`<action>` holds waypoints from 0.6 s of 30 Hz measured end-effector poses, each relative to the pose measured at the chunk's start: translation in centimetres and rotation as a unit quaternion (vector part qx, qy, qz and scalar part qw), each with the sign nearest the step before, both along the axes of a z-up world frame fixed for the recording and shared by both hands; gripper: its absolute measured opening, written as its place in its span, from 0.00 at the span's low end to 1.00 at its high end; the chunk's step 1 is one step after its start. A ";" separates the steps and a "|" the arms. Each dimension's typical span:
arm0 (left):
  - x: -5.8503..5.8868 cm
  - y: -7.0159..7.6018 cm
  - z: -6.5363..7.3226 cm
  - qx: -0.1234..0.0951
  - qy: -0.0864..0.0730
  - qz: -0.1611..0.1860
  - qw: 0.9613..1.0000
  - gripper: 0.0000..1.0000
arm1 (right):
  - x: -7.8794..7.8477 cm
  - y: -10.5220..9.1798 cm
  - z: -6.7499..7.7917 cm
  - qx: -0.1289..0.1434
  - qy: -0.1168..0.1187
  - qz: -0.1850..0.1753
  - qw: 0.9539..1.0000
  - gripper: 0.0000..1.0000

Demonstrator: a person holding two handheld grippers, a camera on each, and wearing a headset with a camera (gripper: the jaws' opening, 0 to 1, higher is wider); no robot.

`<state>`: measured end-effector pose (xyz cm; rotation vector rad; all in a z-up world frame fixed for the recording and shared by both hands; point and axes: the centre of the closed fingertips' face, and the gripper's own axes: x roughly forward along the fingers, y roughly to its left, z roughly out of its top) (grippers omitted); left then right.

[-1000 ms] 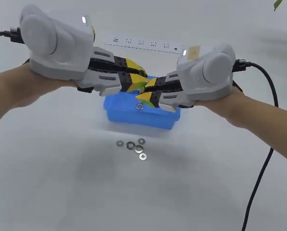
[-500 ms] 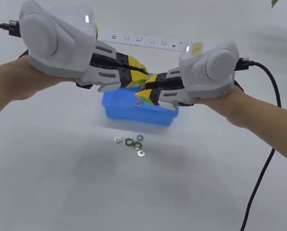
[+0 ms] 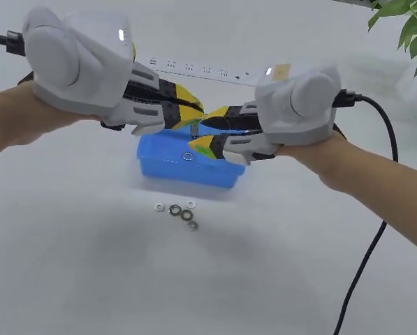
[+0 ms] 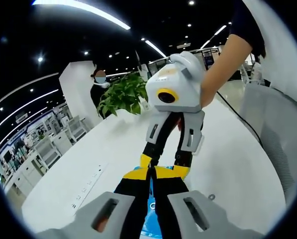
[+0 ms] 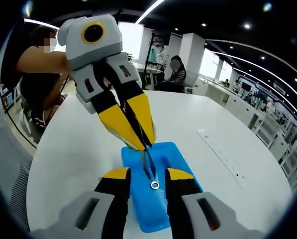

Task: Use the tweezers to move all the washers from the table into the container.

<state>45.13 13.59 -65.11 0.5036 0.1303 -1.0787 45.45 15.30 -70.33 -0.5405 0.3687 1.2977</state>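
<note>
Left gripper [image 3: 194,117] clamped on tweezers [image 5: 147,159] pointing down, a washer [image 5: 154,185] at their tip just below it, over the blue container [image 3: 173,173]; right gripper [image 5: 149,173] open astride them.

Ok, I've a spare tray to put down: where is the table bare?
Bare: the white table on the near side of the small metal washers, and the strip between the blue plastic container and the black cable. Crowded: over the container, where the left gripper and right gripper meet.
</note>
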 end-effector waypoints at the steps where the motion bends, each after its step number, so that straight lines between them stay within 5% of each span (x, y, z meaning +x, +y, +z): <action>1: 0.1 0.0 0.0 -0.001 0.000 0.002 1.000 0.05 | -0.1 -0.1 0.0 -0.003 0.000 -0.002 1.000 0.31; 3: 0.1 0.0 0.2 -0.005 -0.002 0.004 1.000 0.05 | -0.7 -0.4 0.1 -0.003 0.018 0.000 1.000 0.31; 4: 0.1 -0.1 0.3 -0.006 -0.003 0.004 1.000 0.05 | -1.4 -0.4 0.1 0.008 0.047 0.002 0.999 0.31; 8: -0.6 -0.3 0.4 -0.004 -0.002 0.008 1.000 0.05 | -1.9 -1.4 0.2 0.002 0.037 0.003 0.999 0.35; 18: -2.0 -0.6 1.5 -0.006 -0.009 0.020 1.000 0.05 | -3.8 -6.1 2.0 0.054 0.023 -0.055 0.997 0.50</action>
